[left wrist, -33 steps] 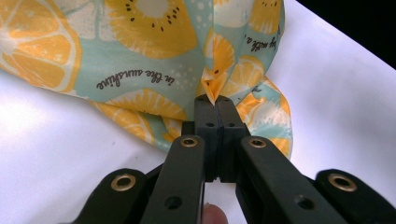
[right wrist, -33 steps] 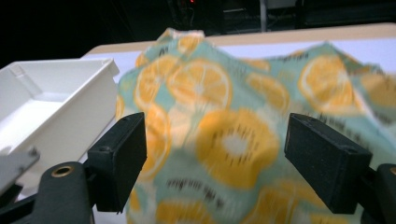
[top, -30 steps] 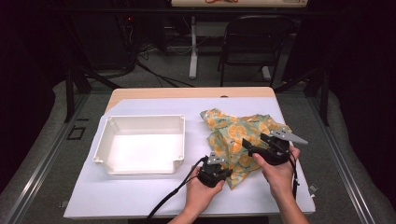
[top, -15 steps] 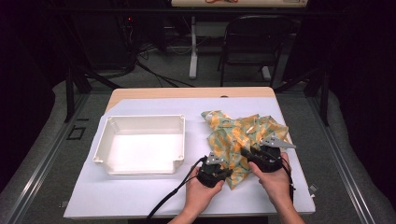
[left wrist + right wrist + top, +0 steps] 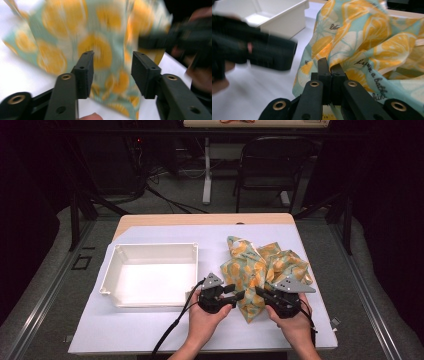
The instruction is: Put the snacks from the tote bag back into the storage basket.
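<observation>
A crumpled cloth (image 5: pixel 260 262) printed with yellow lemon slices on pale green lies on the right half of the white table. My right gripper (image 5: pixel 259 291) is shut on the cloth's near edge; in the right gripper view the jaws (image 5: pixel 329 66) pinch a fold of the cloth (image 5: pixel 367 32). My left gripper (image 5: pixel 240 294) sits just left of the cloth's near corner, pointing at it. Its jaws stand open (image 5: pixel 112 72), with the blurred cloth (image 5: pixel 100 30) right ahead of them. The right gripper (image 5: pixel 185 40) shows blurred beyond it.
A white rectangular tray (image 5: pixel 150 246) stands on the table's left half, close to my left hand; its wall (image 5: pixel 282 17) shows in the right gripper view. A black folding chair (image 5: pixel 270 165) and cables lie on the floor beyond the far edge.
My right gripper has moved left and nearer along the cloth's near edge, bunching the cloth. The left gripper has stayed almost in place, now close to the right one.
</observation>
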